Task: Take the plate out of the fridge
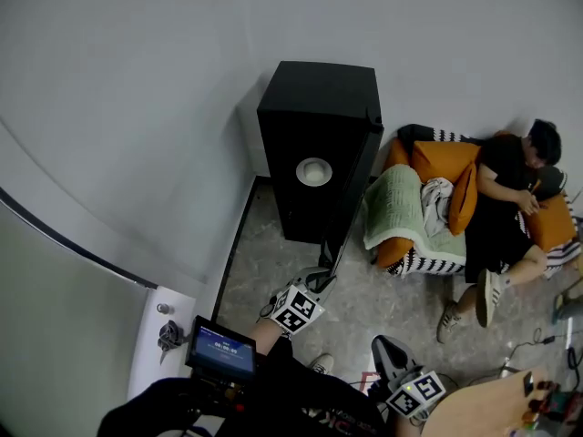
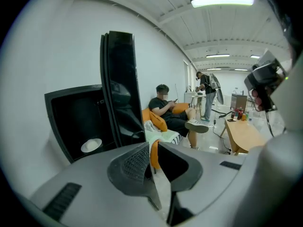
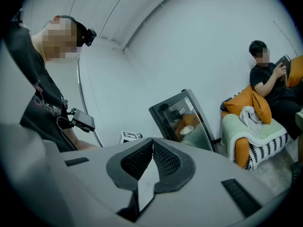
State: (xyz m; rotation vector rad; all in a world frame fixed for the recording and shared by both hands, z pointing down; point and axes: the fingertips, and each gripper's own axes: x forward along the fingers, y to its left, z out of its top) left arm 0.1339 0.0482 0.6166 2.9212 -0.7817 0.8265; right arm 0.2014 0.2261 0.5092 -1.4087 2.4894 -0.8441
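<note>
A black mini fridge [image 1: 319, 126] stands against the white wall with its door [image 1: 351, 203] swung open. A white plate [image 1: 313, 171] lies inside it on a shelf. In the left gripper view the plate [image 2: 91, 145] shows in the dark interior, left of the door [image 2: 120, 93], which is seen edge-on. My left gripper [image 2: 154, 162] is open, nothing between its jaws, and is short of the fridge [image 2: 75, 122]. In the head view my left gripper [image 1: 314, 289] is just before the door. My right gripper [image 3: 152, 143] is shut and empty, and sees the plate [image 3: 187, 129] through the glass door [image 3: 184, 119].
A person sits on an orange sofa [image 1: 428, 167] right of the fridge, with a green blanket [image 1: 396, 212] beside them. A wooden table [image 1: 492, 408] stands at the lower right. Another person [image 2: 207, 91] stands far back in the room.
</note>
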